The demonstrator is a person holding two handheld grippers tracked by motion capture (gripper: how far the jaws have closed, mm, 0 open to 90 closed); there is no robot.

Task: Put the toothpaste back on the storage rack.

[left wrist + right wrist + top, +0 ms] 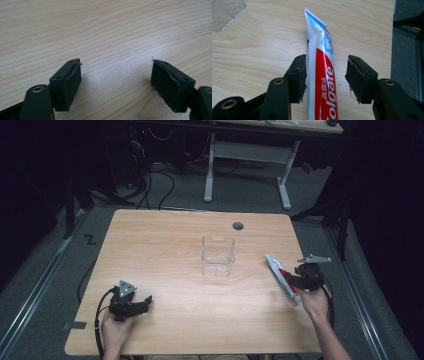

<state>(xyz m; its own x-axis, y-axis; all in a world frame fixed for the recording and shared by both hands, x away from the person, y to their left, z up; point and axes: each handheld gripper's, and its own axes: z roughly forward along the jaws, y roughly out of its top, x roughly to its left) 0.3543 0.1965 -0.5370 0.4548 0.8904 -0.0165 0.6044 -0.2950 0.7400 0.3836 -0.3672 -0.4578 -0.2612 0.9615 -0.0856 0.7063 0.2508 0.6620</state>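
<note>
Toothpaste tube (322, 72) lay at the counter's (190, 320) right edge, lengthwise between the right tool's (325, 75) parted jaws, ungripped; the left tool (116, 75) rested open, well apart.

A red, white and blue toothpaste tube (322, 75) lies flat on the wooden table near its right edge, flat crimped end pointing far and slightly left, right of the clear container

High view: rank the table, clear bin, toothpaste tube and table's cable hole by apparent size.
1. Table
2. Clear bin
3. Toothpaste tube, partly hidden by the right gripper, so its place below the bin is unsure
4. Cable hole
</note>
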